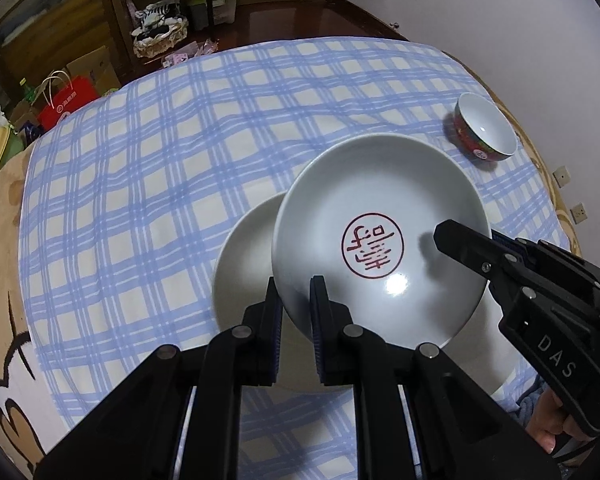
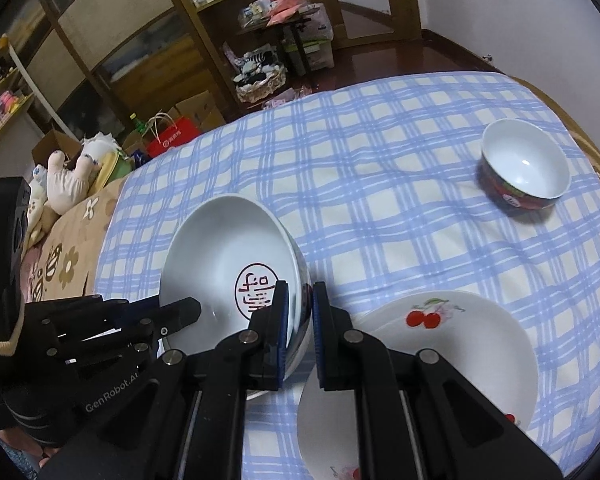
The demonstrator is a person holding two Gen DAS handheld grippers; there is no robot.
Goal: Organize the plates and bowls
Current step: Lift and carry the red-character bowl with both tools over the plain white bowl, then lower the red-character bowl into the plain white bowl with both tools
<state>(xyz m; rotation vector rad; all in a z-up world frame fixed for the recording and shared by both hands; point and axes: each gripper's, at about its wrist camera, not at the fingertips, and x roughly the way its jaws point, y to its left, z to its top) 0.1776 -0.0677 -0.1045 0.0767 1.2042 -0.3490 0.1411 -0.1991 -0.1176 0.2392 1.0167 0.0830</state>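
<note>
plain plate [image 1: 244, 264] flat on the checked cloth [image 1: 160, 140], waiting below | left gripper [image 1: 294, 296] pinches stamped plate [image 1: 380, 240] rim, tilted above it, maybe to stack | right gripper [image 2: 300, 300] pinches the other side to steady it | small bowl [image 1: 486, 126] sits far right

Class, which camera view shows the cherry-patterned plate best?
The right wrist view: the cherry plate lies there with its red cherries plainly visible. The left wrist view shows only a plain white rim sliver under the seal-marked bowl.
</note>
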